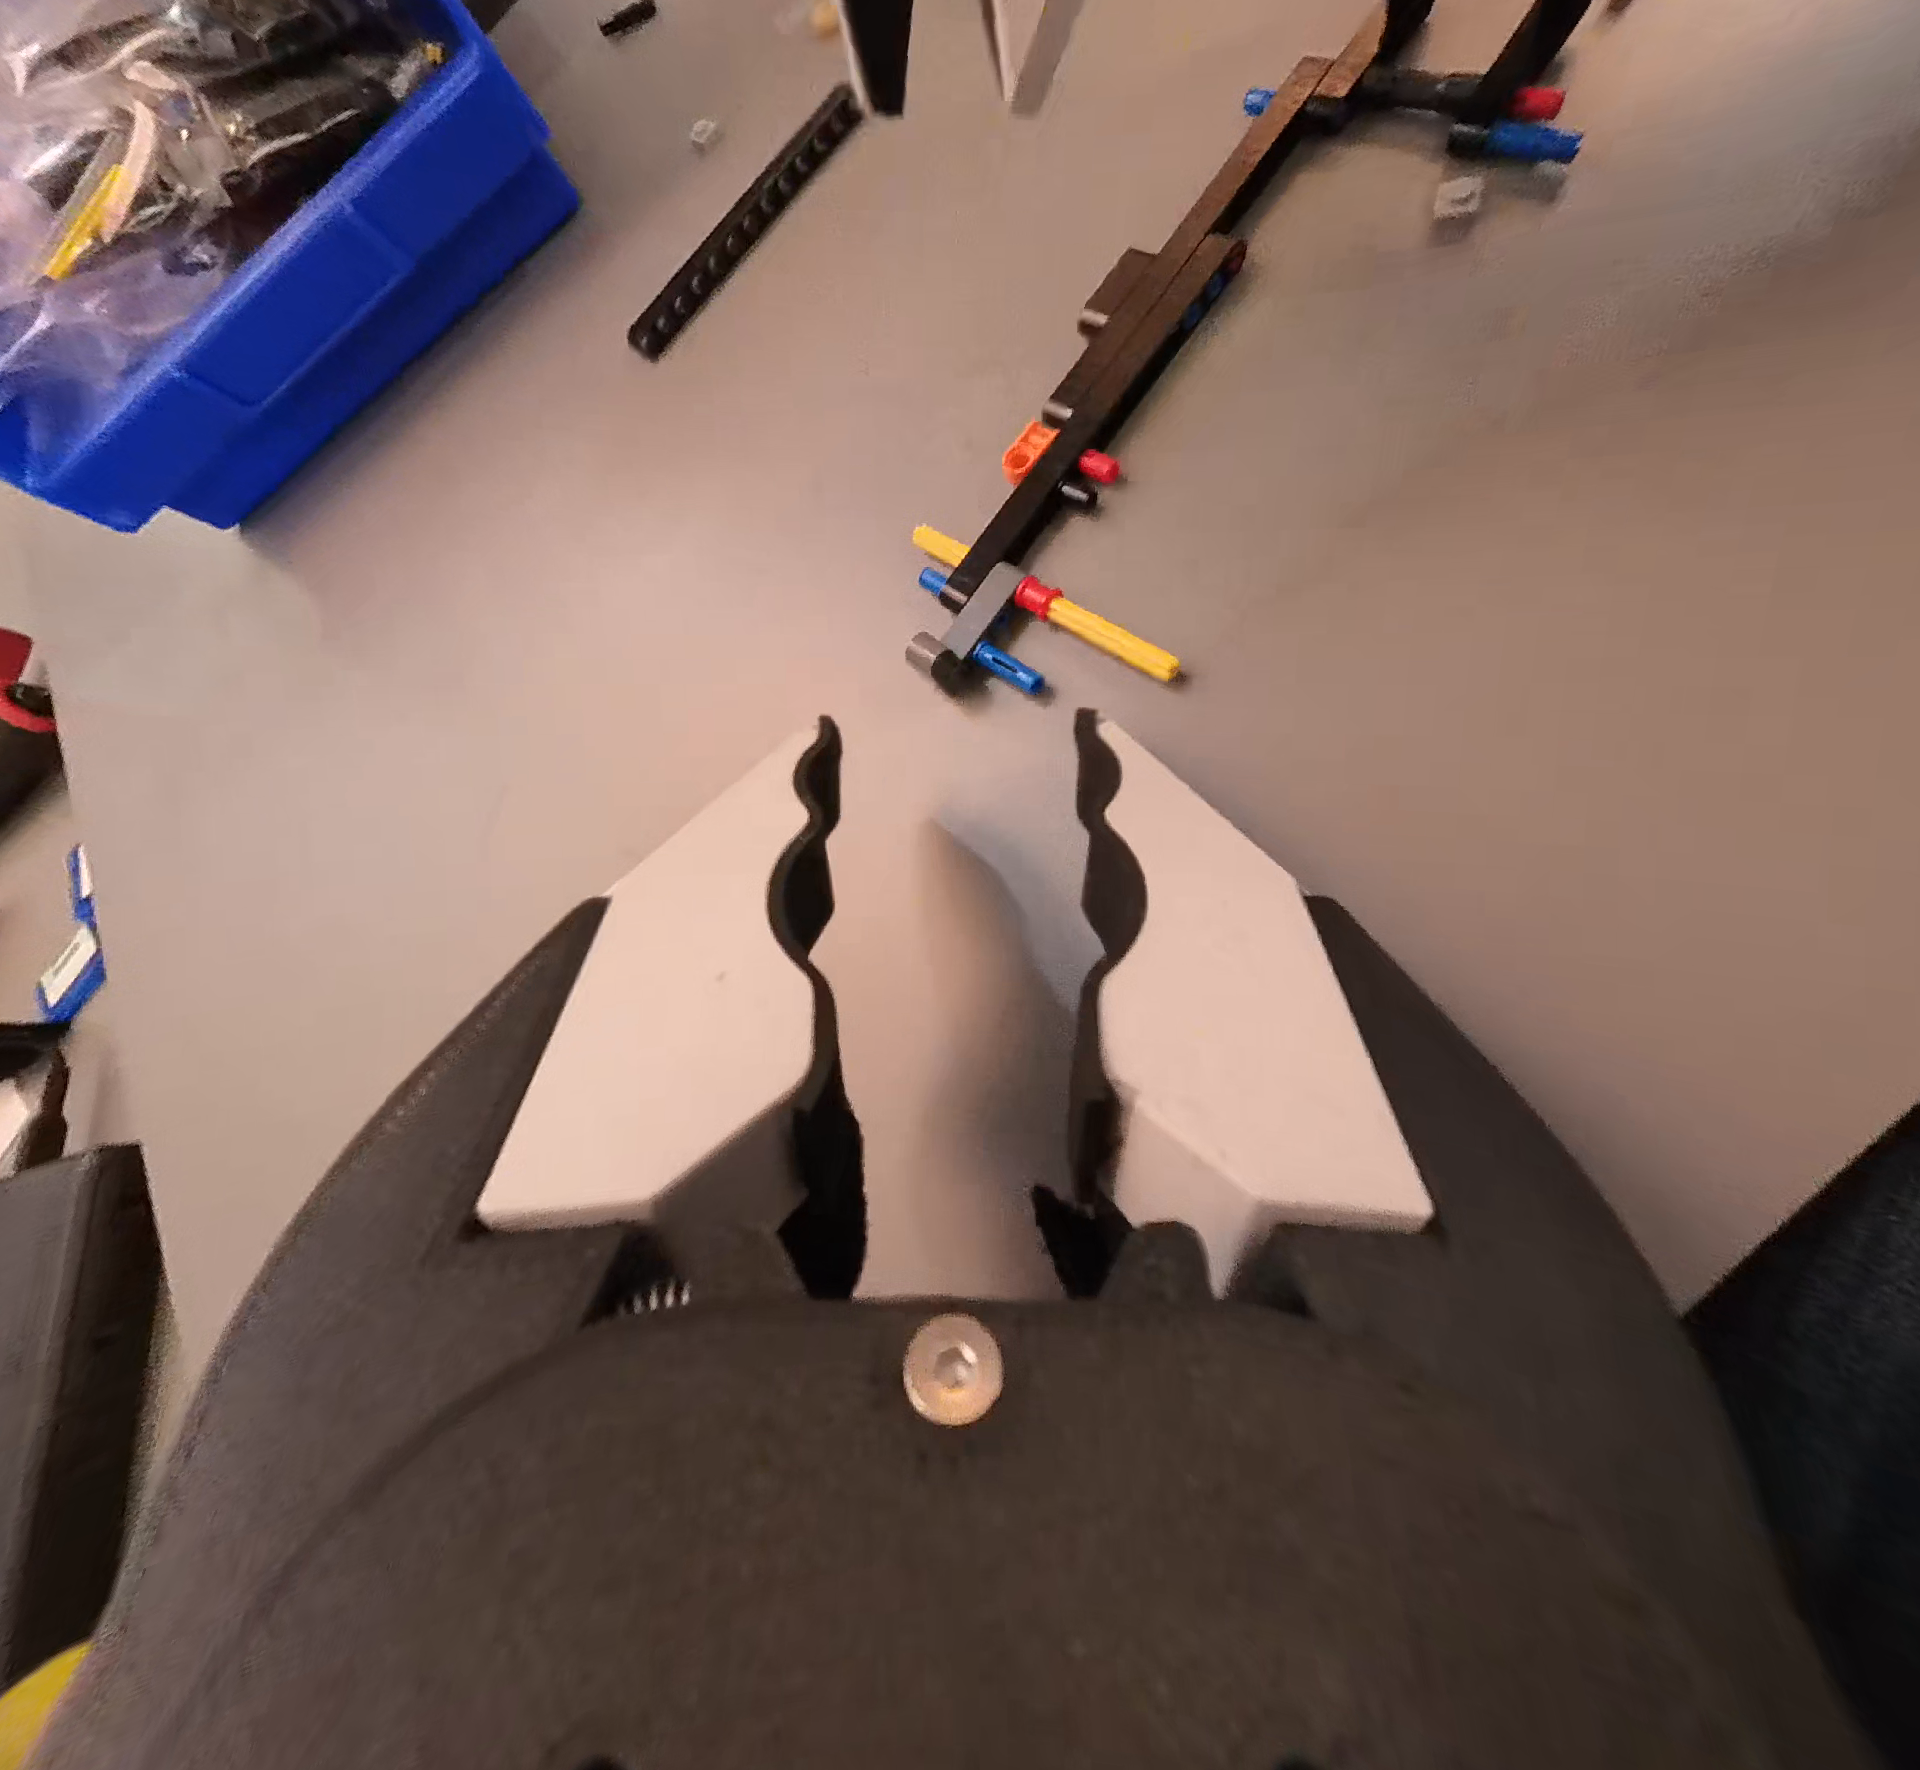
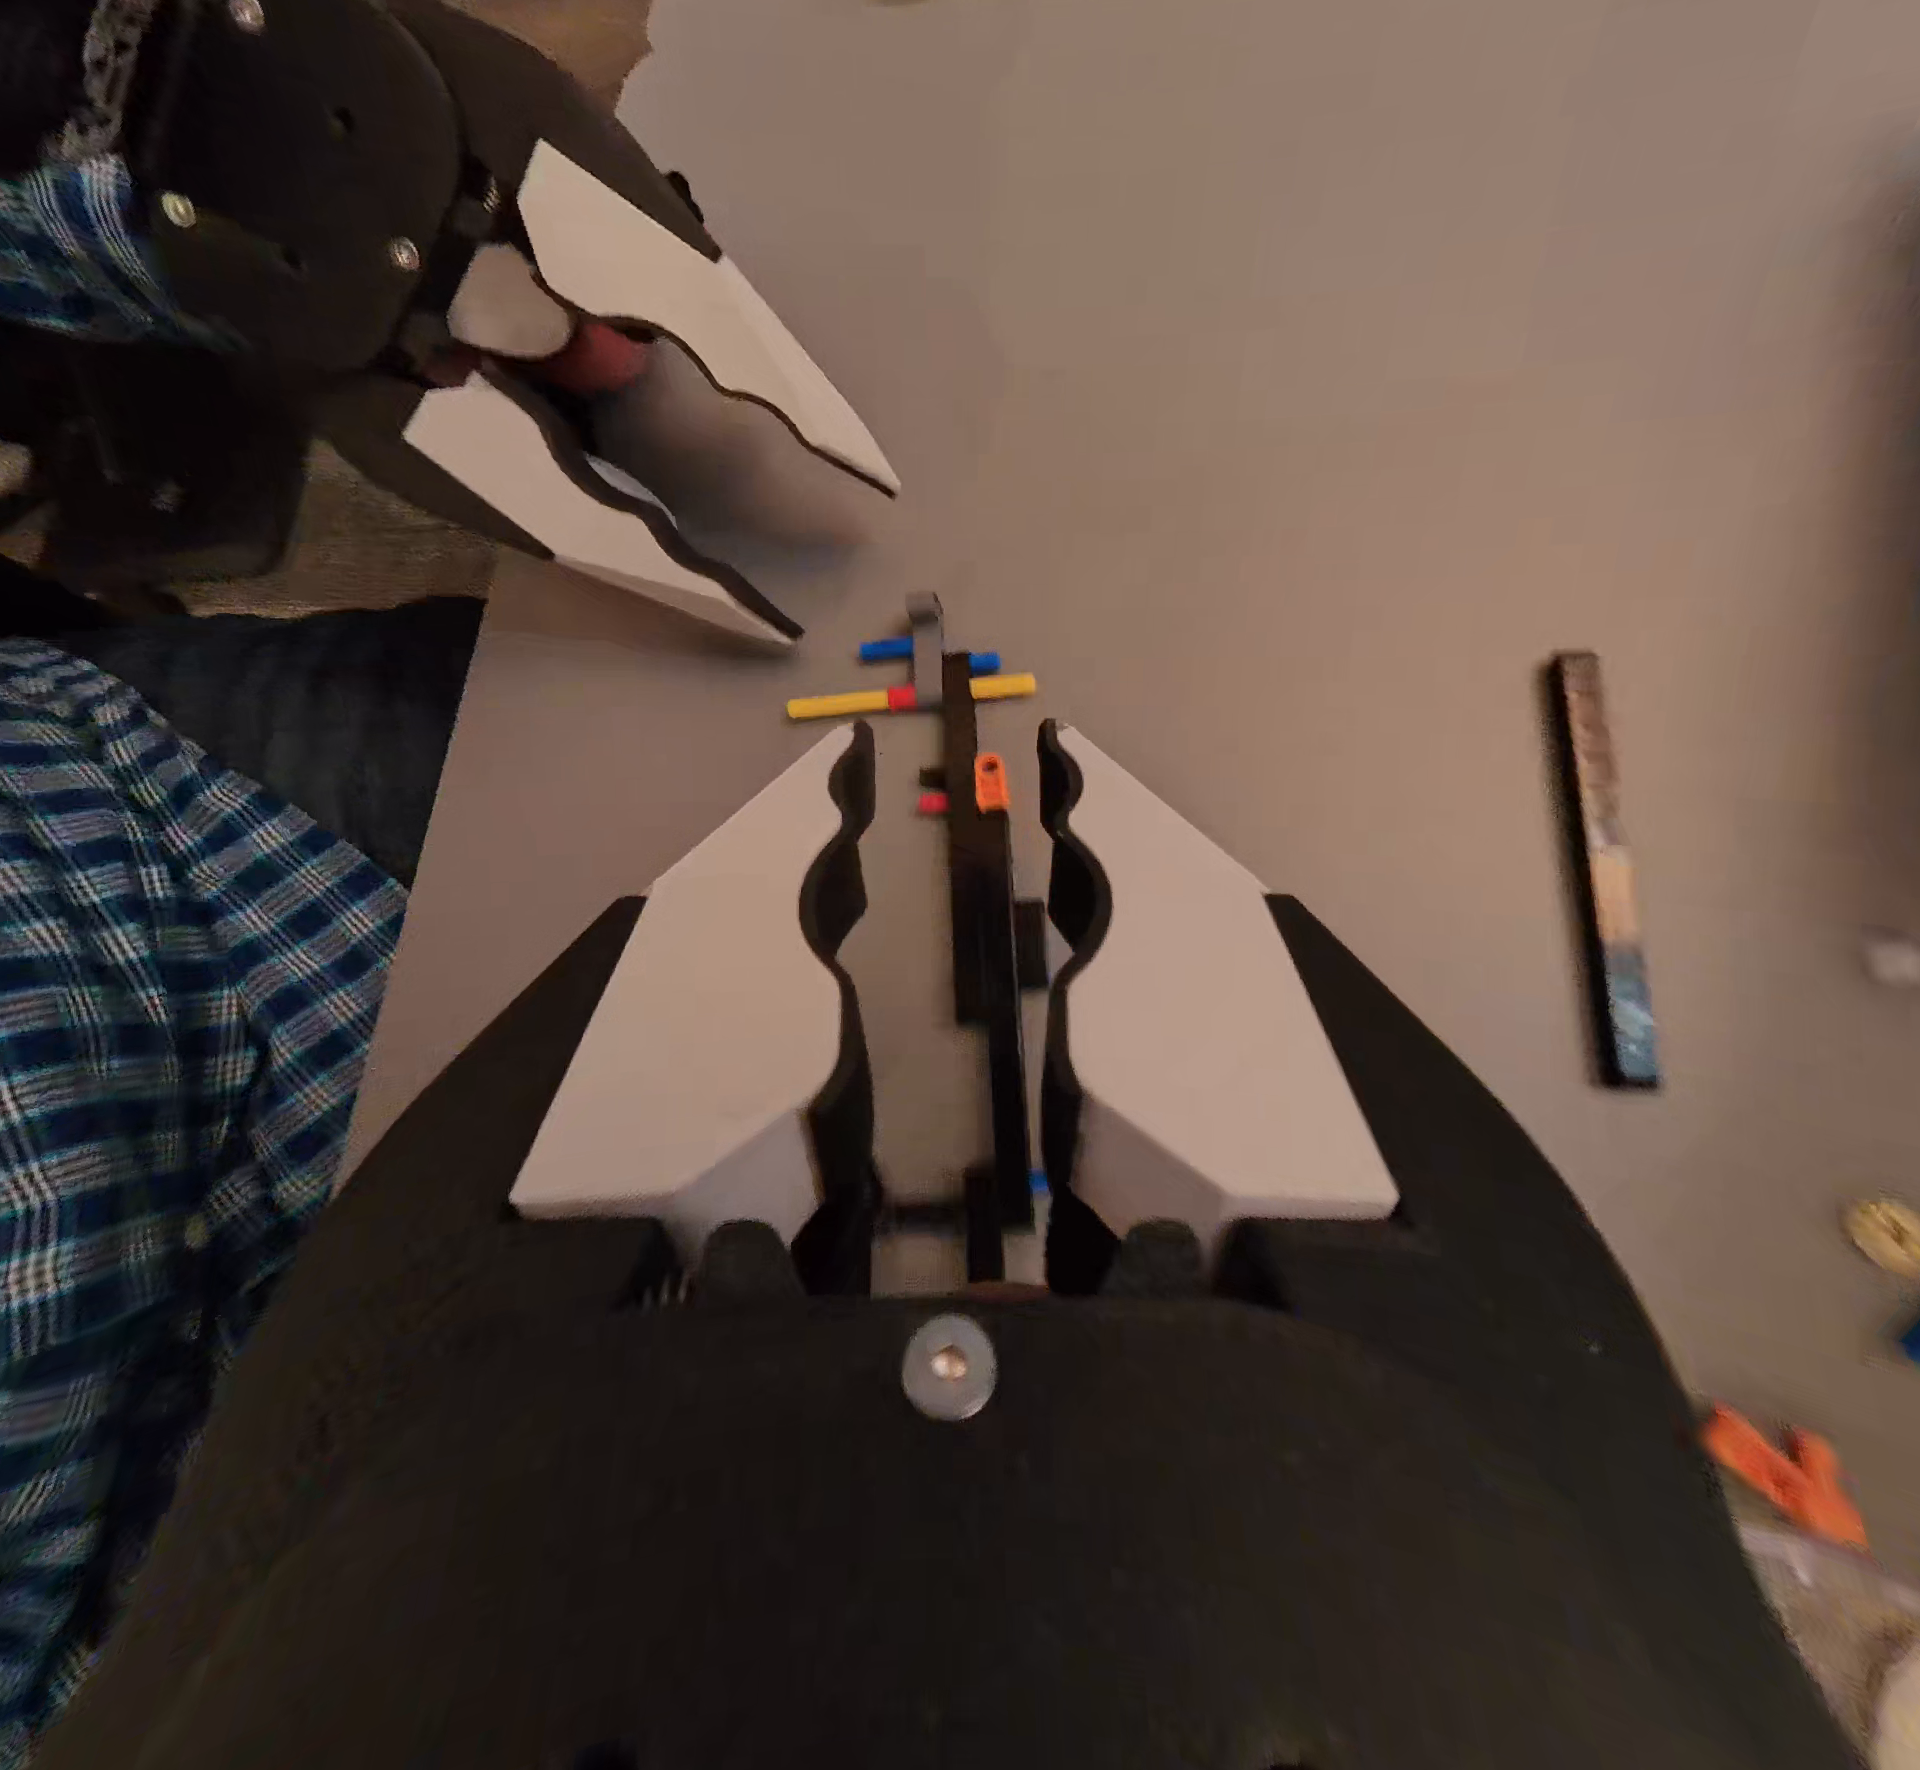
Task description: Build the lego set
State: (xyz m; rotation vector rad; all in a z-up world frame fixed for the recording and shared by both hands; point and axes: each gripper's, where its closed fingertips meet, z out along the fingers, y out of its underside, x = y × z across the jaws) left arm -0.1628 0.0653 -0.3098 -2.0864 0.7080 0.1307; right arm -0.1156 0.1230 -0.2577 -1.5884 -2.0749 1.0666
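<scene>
The lego assembly (image 1: 1132,338) is a long black beam structure lying on the grey table, with a yellow axle (image 1: 1112,642), blue and red pins and an orange piece (image 1: 1029,451) at its near end. My left gripper (image 1: 956,723) is open and empty, its tips just short of that end. My right gripper (image 1: 951,108) hovers open at the far side. In the right wrist view the right gripper (image 2: 956,728) is open and straddles the assembly (image 2: 977,899), with gaps on both sides. The left gripper (image 2: 844,559) shows open at the upper left.
A blue bin (image 1: 312,297) of bagged parts stands at the left. A loose black beam (image 1: 748,224) lies beside it and shows in the right wrist view (image 2: 1605,868). Small loose parts lie scattered at the far end. A plaid sleeve (image 2: 156,889) is at the table's edge. Spacing between my two grippers at the tips: around 10 centimeters. It is some 6 centimeters from my right tips to the orange piece (image 1: 1029,451).
</scene>
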